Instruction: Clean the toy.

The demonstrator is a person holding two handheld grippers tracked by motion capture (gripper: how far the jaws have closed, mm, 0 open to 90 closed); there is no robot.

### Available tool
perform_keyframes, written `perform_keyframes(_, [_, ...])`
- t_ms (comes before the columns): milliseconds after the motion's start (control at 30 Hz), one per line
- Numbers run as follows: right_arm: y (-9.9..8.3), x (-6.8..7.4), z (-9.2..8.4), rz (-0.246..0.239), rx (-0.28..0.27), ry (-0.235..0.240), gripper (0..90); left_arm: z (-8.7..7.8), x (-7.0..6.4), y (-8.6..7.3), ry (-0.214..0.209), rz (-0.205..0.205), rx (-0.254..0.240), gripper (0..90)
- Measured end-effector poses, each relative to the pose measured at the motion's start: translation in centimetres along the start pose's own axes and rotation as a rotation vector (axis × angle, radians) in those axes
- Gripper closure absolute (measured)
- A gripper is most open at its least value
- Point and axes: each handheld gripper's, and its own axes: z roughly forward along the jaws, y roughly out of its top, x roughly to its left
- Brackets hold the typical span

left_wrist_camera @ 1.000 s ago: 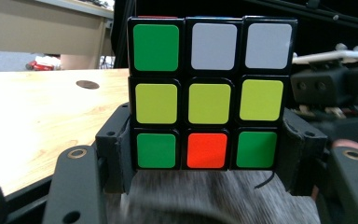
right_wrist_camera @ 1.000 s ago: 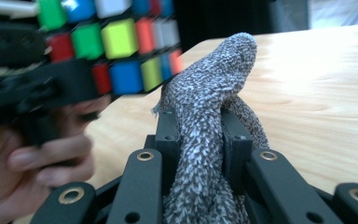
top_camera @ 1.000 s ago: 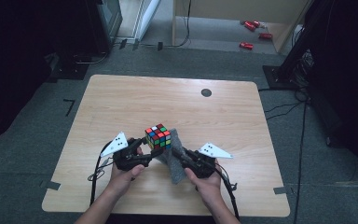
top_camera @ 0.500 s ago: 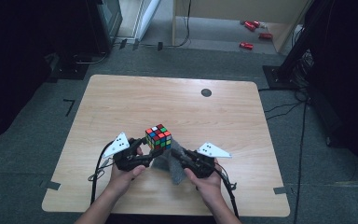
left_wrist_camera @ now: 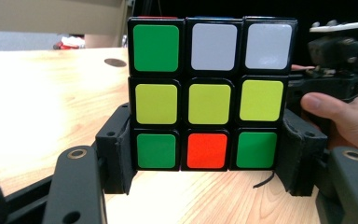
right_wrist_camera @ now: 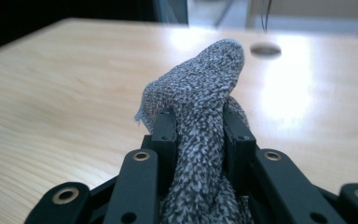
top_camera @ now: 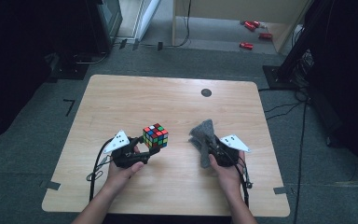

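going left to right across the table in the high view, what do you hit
left gripper → puzzle cube held in its jaws → bare stretch of table → grey cloth bunched in the right gripper. The dark round hole sits farther back, about above the cloth.

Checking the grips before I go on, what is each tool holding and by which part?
Left tool clamps the puzzle cube by its two opposite side faces, low down. Right tool pinches the grey cloth at a bunched middle fold.
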Motion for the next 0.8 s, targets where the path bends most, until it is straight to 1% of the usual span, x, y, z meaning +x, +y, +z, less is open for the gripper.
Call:
perform_keyframes(100, [-0.5, -0.3, 0.7, 0.031, 0.050, 0.003, 64.8, 0.2, 0.0, -0.1, 0.003, 0.007, 0.017, 34.5])
perform_keyframes(167, [-0.6, -0.4, 0.8, 0.043, 0.050, 0.002, 58.4, 0.2, 0.0, -0.1, 0.002, 0.003, 0.026, 34.5])
perform_keyframes(233, [-0.3, -0.5, 0.7, 0.033, 0.023, 0.017, 50.7, 0.2, 0.1, -0.1, -0.001, -0.006, 0.037, 34.4])
perform_keyframes(267, [-0.1, -0.4, 0.5, 0.023, 0.009, 0.028, 48.3, 0.3, 0.2, -0.1, -0.005, -0.012, 0.040, 34.5])
perform_keyframes(300, [0.2, -0.2, 0.3, 0.013, -0.012, 0.047, 45.9, 0.3, 0.3, -0.1, -0.008, -0.019, 0.044, 34.5])
perform_keyframes(333, [0.4, -0.1, 0.0, 0.004, -0.039, 0.076, 43.8, 0.3, 0.5, 0.0, -0.013, -0.027, 0.052, 34.5])
perform_keyframes(433, [1.0, 0.7, -0.5, -0.049, -0.104, 0.157, 40.8, 0.4, 0.8, 0.1, -0.021, -0.030, 0.091, 34.5])
perform_keyframes(500, [1.1, 1.4, -0.7, -0.083, -0.125, 0.216, 39.2, 0.3, 1.0, 0.2, -0.028, -0.035, 0.101, 34.5])
perform_keyframes(533, [1.1, 1.7, -0.7, -0.102, -0.131, 0.238, 38.2, 0.3, 1.1, 0.2, -0.032, -0.041, 0.104, 34.5])
perform_keyframes(600, [1.0, 2.4, -0.6, -0.147, -0.144, 0.277, 36.5, 0.3, 1.3, 0.3, -0.049, -0.050, 0.113, 34.5])
perform_keyframes(667, [0.8, 3.2, -0.6, -0.200, -0.163, 0.302, 36.7, 0.3, 1.5, 0.4, -0.080, -0.063, 0.122, 34.5])
perform_keyframes(733, [0.5, 4.0, -0.5, -0.244, -0.188, 0.346, 36.7, 0.3, 1.6, 0.6, -0.089, -0.060, 0.136, 34.5])
perform_keyframes(800, [0.3, 4.8, -0.5, -0.283, -0.202, 0.382, 36.4, 0.4, 1.7, 0.6, -0.111, -0.063, 0.152, 34.5])
